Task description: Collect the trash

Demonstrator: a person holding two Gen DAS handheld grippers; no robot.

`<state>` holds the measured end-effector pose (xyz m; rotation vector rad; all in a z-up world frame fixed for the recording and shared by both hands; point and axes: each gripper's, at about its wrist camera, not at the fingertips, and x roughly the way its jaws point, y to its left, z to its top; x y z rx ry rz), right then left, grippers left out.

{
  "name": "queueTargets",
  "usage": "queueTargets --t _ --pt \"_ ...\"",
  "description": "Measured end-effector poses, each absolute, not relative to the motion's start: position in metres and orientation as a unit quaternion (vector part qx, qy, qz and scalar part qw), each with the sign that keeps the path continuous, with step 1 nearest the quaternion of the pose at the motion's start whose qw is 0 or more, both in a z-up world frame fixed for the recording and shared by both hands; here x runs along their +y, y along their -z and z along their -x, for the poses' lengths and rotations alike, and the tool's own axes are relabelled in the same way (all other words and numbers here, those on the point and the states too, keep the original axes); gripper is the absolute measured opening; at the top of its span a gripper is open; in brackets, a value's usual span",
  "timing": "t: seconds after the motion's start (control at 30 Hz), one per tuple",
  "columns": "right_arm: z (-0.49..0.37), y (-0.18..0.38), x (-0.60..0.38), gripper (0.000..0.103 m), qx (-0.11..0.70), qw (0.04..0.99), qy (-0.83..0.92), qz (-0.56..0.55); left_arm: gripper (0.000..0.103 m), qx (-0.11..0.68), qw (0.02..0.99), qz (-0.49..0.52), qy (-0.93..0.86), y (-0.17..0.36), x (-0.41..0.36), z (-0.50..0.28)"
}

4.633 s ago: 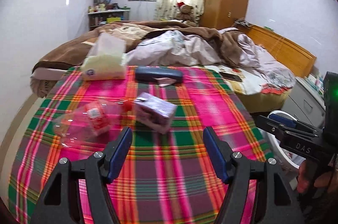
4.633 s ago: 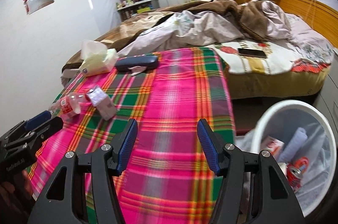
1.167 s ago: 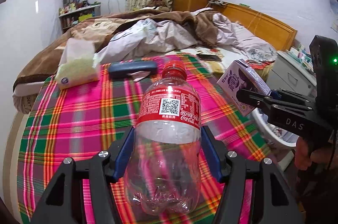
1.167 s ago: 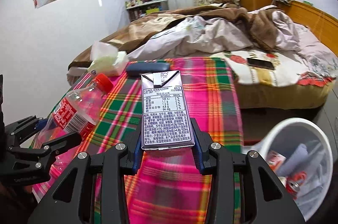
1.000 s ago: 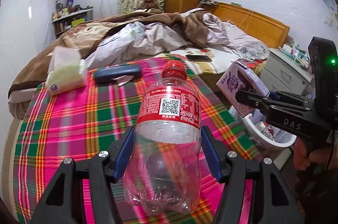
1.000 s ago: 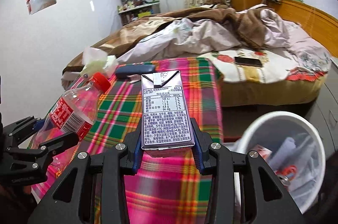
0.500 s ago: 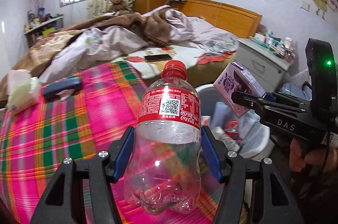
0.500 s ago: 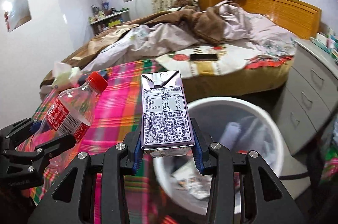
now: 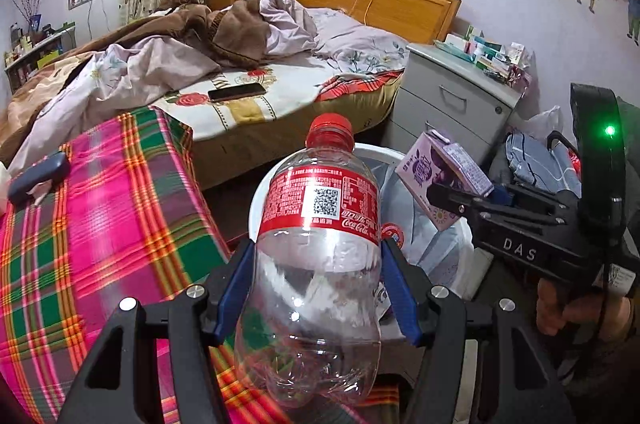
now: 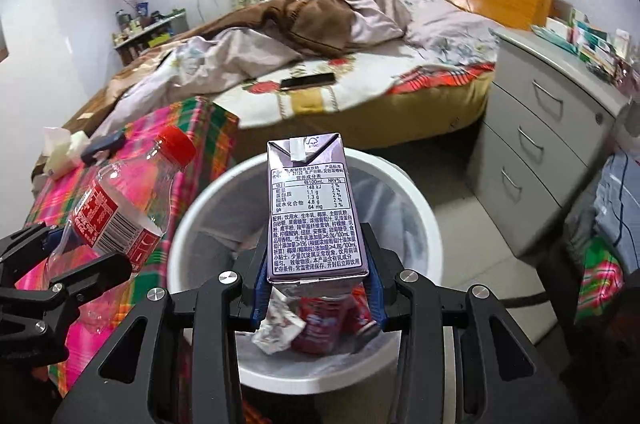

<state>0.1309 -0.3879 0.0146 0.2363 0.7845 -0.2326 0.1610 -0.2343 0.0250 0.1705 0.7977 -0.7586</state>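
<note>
Left wrist view: the left gripper (image 9: 318,284) is partly open around an empty clear plastic bottle (image 9: 316,264) and grips it, its blue pads pressing the bottle's sides just below the red label. The bottle stands upright between the fingers with its red cap on top. Behind it lies the white trash bin (image 9: 260,200), partly hidden by the bottle. To the left is the table with a pink and green plaid cloth (image 9: 100,224), where a dark blue case (image 9: 38,174) lies near the far edge. At the right the right gripper (image 9: 448,196) comes in from the side, held by a hand (image 9: 576,308), with a purple drink carton (image 9: 444,180) tilted over the bin.

From the right wrist view, the right gripper (image 10: 318,288) is closed to a narrow gap and clamps the carton (image 10: 314,208) by its lower part; the carton stands upright with its printed label facing the camera. Directly below and behind it is the bin (image 10: 416,224), lined with a bag and holding a red can (image 10: 320,324) and crumpled paper (image 10: 276,328). The left gripper (image 10: 64,260) shows at the left edge, holding the bottle (image 10: 116,212) tilted toward the bin, over the edge of the cloth (image 10: 200,128). Beyond are an unmade bed (image 10: 320,24) with a phone (image 10: 307,81) on it and a grey chest of drawers (image 10: 540,128)
</note>
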Motion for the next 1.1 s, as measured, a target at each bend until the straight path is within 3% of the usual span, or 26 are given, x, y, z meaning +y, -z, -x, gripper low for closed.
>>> queueTargets --t 0.37,0.4,0.5,1.1 --pt "-0.139 0.006 -0.406 0.041 0.409 0.897 0.126 -0.112 0.066 0.395 0.844 -0.083 0.355 -0.005 -0.263 -0.175" --pt "-0.139 0.006 -0.407 0.042 0.408 0.897 0.13 -0.11 0.071 0.395 0.845 -0.085 0.349 -0.004 -0.263 -0.175" --pt "-0.137 0.005 -0.408 0.063 0.403 0.9 0.126 -0.111 0.076 0.395 0.846 -0.069 0.352 -0.005 -0.259 -0.176" --pt "-0.107 -0.019 -0.386 0.063 0.359 0.917 0.126 -0.124 0.076 0.373 0.868 -0.052 0.323 -0.023 -0.219 -0.149"
